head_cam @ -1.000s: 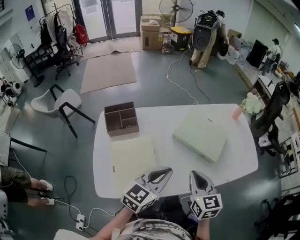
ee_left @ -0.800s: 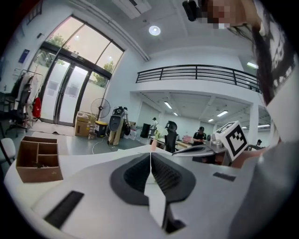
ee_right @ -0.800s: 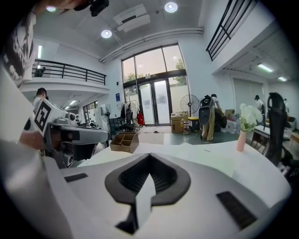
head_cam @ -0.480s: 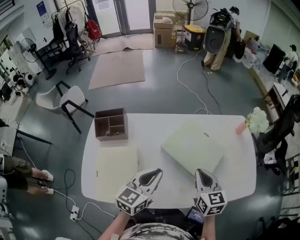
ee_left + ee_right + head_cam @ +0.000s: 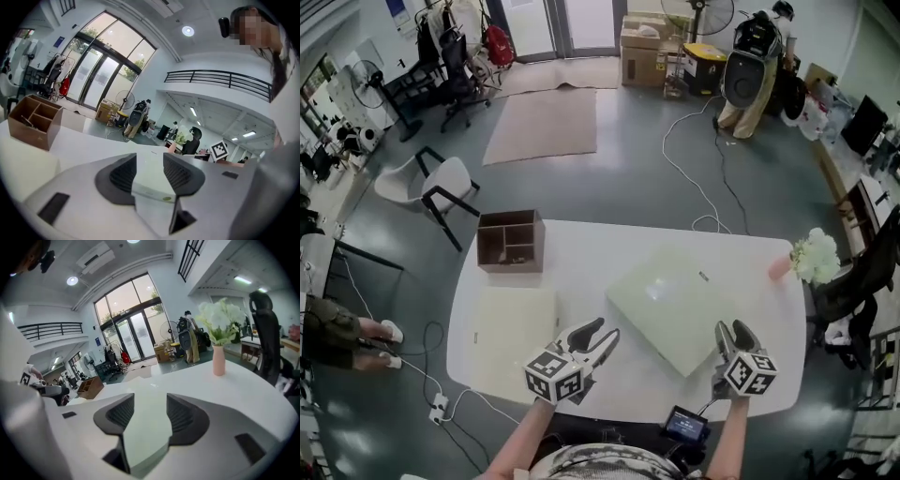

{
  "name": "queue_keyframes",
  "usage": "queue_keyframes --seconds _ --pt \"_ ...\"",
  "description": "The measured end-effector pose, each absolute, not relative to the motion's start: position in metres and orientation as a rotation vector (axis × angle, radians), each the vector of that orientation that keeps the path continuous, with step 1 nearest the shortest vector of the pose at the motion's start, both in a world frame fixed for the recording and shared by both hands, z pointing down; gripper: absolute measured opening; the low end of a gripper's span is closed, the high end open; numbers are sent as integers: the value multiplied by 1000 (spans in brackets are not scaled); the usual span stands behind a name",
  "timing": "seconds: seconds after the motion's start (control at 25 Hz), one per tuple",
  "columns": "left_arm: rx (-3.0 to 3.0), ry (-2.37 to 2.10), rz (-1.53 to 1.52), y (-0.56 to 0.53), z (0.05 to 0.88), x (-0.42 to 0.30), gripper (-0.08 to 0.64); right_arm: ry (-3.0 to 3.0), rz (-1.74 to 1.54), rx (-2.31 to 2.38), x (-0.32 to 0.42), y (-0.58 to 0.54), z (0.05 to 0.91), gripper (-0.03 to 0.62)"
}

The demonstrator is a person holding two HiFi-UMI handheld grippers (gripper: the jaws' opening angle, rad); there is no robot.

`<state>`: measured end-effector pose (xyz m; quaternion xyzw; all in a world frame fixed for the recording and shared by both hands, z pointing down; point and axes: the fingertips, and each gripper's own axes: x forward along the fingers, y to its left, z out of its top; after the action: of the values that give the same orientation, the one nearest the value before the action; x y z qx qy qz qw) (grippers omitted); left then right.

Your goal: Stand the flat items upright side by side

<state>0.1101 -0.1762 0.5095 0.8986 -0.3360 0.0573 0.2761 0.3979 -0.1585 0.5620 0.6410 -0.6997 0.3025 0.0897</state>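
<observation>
Flanking the pale green box [image 5: 675, 305] at its near corner: left gripper [image 5: 595, 330] on its left edge, right gripper [image 5: 733, 330] on its right. Both jaws are part open and have just been opening, with the box edge between them, unclamped. Cream folder [image 5: 511, 328] lies left of the left gripper. A second ago both grippers sat shut, short of the box.

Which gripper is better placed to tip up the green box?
Right, probably. Both sets of jaws have just been opening; the right gripper has an edge of the green box between its jaws, while the left gripper stops short of it.
</observation>
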Motion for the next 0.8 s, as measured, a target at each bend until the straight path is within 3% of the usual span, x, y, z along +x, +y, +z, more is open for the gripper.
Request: queue_keyframes --seconds 0.28,0.52,0.8 --pt "2242 -946 254 -219 582 114 306 -1961 1141 1929 451 -182 623 362" --pt "2053 -964 284 -253 640 115 363 -1915 1257 1888 459 -188 653 393" --pt "1933 -902 230 -271 664 123 380 -1984 1434 1849 453 -192 659 402"
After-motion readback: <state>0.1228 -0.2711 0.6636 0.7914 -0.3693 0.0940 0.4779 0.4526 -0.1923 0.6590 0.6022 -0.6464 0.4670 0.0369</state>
